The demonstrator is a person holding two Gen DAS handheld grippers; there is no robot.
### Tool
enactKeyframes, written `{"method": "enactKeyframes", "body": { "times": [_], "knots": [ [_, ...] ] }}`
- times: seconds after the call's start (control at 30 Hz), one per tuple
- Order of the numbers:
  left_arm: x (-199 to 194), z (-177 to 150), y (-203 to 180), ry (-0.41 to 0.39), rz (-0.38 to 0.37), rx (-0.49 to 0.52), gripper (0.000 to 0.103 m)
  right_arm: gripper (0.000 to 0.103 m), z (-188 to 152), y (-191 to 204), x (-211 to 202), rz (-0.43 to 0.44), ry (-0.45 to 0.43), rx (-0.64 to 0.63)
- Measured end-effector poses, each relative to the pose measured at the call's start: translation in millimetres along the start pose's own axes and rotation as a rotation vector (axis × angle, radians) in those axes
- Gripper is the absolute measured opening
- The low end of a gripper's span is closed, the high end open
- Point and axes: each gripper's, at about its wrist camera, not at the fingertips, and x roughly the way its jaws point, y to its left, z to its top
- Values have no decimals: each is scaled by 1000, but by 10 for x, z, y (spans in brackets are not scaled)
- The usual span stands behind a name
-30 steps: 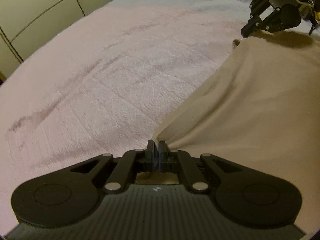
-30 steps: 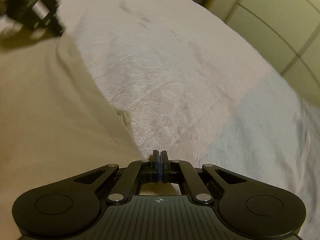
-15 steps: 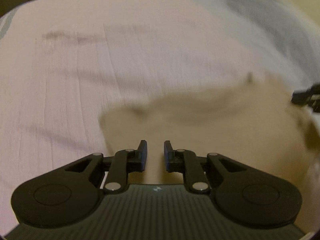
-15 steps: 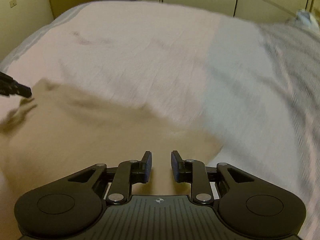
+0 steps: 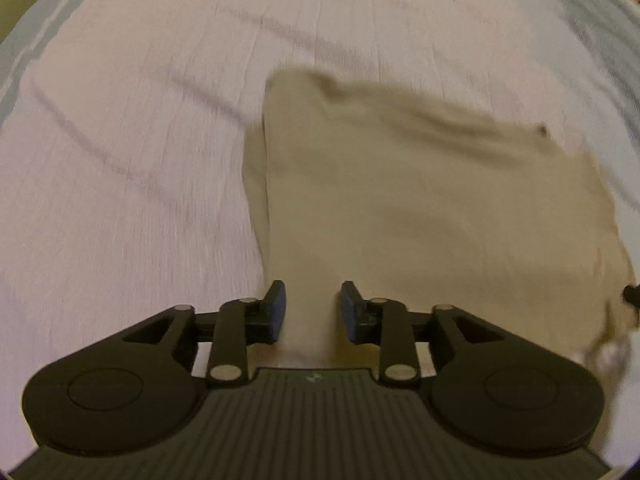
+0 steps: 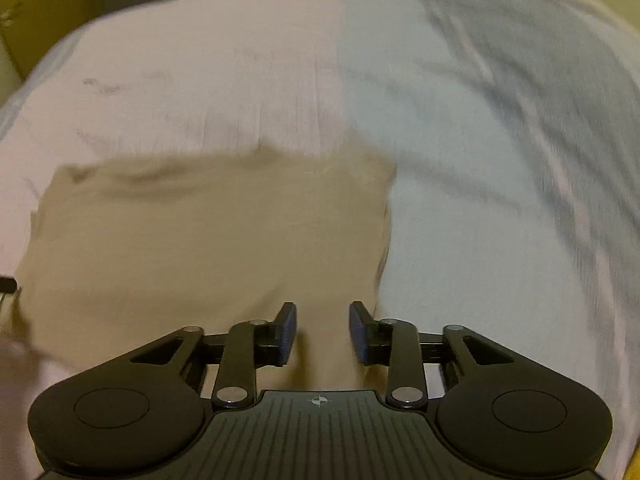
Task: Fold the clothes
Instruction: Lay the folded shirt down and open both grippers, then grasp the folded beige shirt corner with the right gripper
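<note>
On one bed (image 6: 240, 80), one folded tan garment (image 5: 420, 208); two tools, left tool (image 5: 312, 308) and right tool (image 6: 323, 332), jaws opening, empty.

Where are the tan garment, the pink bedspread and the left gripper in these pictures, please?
tan garment (image 5: 432, 216), left wrist view, middle of the folded cloth.
pink bedspread (image 5: 132, 152), left wrist view, bare stretch left of the garment.
left gripper (image 5: 312, 310), left wrist view, midway between its fingers.

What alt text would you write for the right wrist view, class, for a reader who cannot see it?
A folded beige garment lies flat on a pink and grey bedspread. The right gripper hangs over its near edge, its jaws opening, with nothing pinched between the fingers. The picture is motion-blurred.
</note>
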Motion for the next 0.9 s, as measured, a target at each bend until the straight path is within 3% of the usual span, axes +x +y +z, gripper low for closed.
{"method": "enactKeyframes", "body": {
  "times": [0.1, 0.23, 0.4, 0.7, 0.77, 0.9],
  "knots": [
    [-123, -313, -210, 29, 70, 34, 30, 52, -222, 92, -40, 7, 97, 119],
    [-276, -610, -289, 50, 90, 42, 33, 54, -421, 131, -195, 12, 157, 169],
    [-349, -800, -421, 40, 136, 71, 33, 55, -573, 104, -314, -1, 151, 138],
    [-401, -920, -586, 28, 145, 59, 35, 55, -724, -68, -294, 15, 168, 143],
    [-417, -909, -583, 15, 119, 39, 35, 55, -719, -105, -286, 19, 162, 144],
    [-500, -886, -309, -116, -130, -121, 34, 55, -685, -243, -285, 71, 93, 212]
  ]
}}
